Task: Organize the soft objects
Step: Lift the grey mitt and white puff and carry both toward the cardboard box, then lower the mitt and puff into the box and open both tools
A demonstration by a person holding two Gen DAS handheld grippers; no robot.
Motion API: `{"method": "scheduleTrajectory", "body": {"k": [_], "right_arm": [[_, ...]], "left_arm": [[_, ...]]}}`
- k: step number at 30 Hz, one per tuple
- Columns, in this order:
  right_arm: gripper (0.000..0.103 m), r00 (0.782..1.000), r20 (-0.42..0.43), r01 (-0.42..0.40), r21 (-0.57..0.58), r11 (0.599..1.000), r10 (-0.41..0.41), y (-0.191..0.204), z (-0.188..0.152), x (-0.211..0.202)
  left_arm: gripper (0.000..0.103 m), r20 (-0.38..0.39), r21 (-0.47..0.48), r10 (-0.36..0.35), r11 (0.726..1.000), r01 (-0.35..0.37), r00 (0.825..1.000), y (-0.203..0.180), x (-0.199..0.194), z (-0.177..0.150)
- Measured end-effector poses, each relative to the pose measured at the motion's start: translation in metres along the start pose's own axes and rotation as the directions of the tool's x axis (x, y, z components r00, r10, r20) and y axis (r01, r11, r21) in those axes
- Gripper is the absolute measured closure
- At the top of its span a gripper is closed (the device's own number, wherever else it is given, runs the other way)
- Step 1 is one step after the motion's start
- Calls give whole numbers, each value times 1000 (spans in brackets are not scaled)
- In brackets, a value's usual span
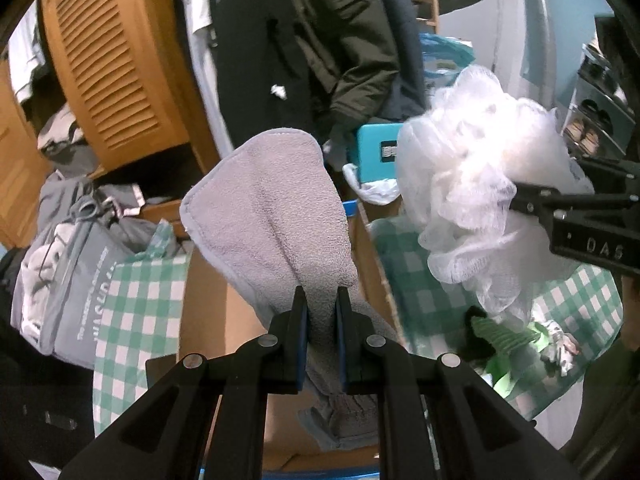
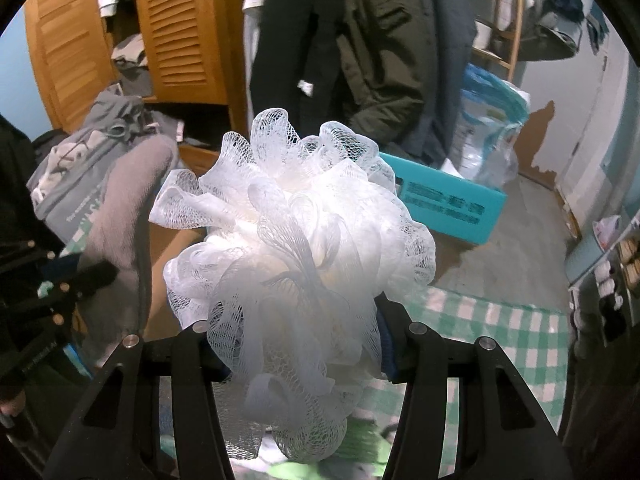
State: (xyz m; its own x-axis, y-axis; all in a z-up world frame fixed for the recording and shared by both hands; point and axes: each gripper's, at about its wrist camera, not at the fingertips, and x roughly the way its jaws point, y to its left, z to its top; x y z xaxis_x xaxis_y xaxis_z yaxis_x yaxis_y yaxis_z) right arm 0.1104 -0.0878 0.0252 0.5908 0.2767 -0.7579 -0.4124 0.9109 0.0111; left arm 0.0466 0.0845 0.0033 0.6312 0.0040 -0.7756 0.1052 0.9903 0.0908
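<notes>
My left gripper [image 1: 321, 300] is shut on a grey terry cloth [image 1: 272, 208] and holds it up in the air; the cloth stands up past the fingertips and hangs down below. The cloth also shows at the left of the right wrist view [image 2: 124, 208]. My right gripper [image 2: 298, 344] is shut on a white mesh bath pouf [image 2: 288, 248], which hides its fingertips. In the left wrist view the pouf [image 1: 472, 168] is at the right, held by the right gripper [image 1: 528, 196], level with the cloth. Both are held over a cardboard box [image 1: 208, 312].
A green-and-white checked cloth [image 1: 136, 304] lies around the box, with green soft items [image 1: 508, 344] on it. A teal box [image 2: 452, 200], a grey sweatshirt [image 1: 60, 264], hanging dark coats [image 2: 384, 40] and a wooden louvred wardrobe [image 1: 112, 60] stand behind. A shoe rack [image 1: 600, 120] is at right.
</notes>
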Motion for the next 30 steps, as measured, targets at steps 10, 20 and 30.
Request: {"method": "scheduleTrajectory", "body": {"k": [10, 20, 30], "right_arm": [[52, 998, -30, -50, -47, 998, 49, 50, 23, 33], [52, 991, -106, -87, -74, 993, 78, 82, 31, 77], [28, 988, -113, -116, -108, 987, 104, 100, 33, 97]], "left_arm": [[91, -81, -73, 21, 997, -27, 996, 40, 32, -18], [91, -155, -117, 33, 992, -52, 987, 58, 61, -29], [68, -142, -154, 74, 983, -96, 987, 70, 53, -36]]}}
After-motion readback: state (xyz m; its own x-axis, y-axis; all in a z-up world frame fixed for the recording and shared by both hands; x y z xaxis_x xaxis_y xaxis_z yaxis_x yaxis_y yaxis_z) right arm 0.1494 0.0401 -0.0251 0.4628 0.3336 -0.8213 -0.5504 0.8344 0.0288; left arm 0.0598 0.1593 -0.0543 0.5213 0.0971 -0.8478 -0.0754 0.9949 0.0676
